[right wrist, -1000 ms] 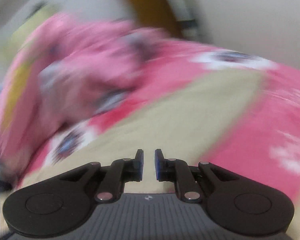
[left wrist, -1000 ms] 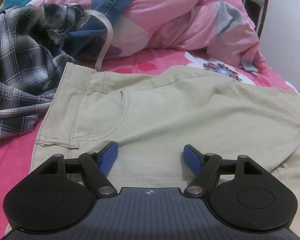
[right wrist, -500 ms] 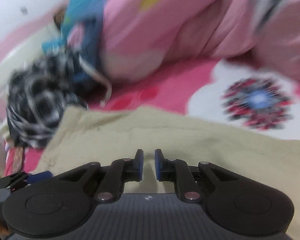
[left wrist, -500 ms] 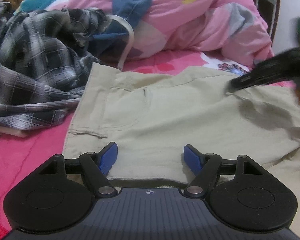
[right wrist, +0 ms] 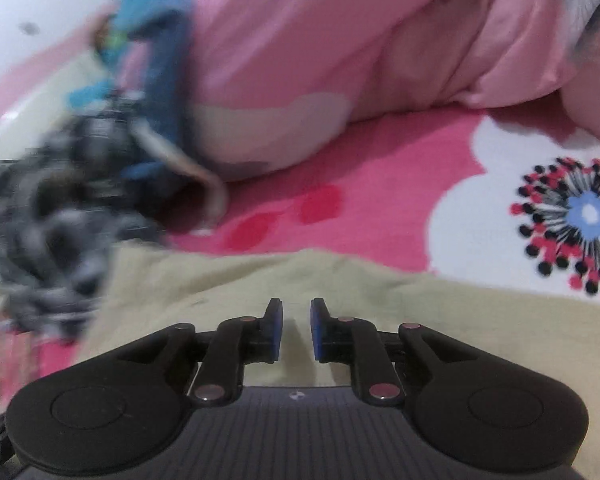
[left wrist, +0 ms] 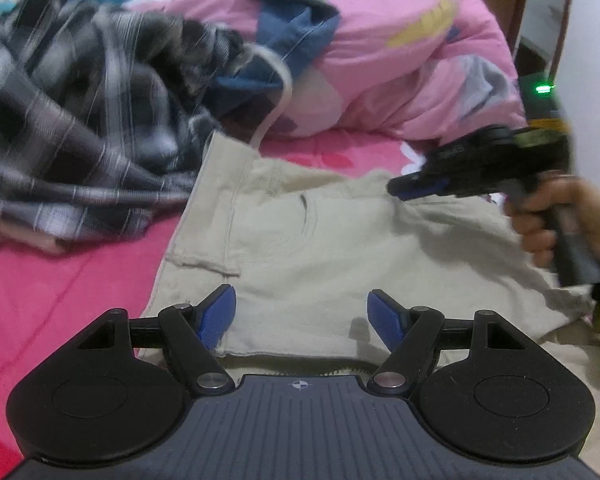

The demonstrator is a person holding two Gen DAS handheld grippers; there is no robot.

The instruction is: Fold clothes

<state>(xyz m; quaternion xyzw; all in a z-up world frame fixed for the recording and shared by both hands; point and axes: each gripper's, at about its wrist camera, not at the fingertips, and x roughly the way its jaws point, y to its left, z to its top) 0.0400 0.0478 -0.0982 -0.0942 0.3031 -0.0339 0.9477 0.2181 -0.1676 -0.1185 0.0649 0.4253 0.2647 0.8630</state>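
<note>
The pink bed sheet [left wrist: 80,288] carried everything, with a pink quilt [left wrist: 412,80] bunched at its far side. A heap of plaid clothes [left wrist: 80,140] lay to the left, touching the beige trousers [left wrist: 320,248]. The trousers lay spread on the sheet, waistband to the left, and seemed doubled over, one layer on another. The left gripper [left wrist: 302,314] hovered at their near edge with the jaws wide apart, holding nothing. The right gripper [right wrist: 296,330], in a hand [left wrist: 560,220], stood over the far part of the cloth with only a narrow gap between its pads; no fabric showed between them. For a clean fold, both grippers probably should pinch all layers at an edge together and keep the cloth flat.
</note>
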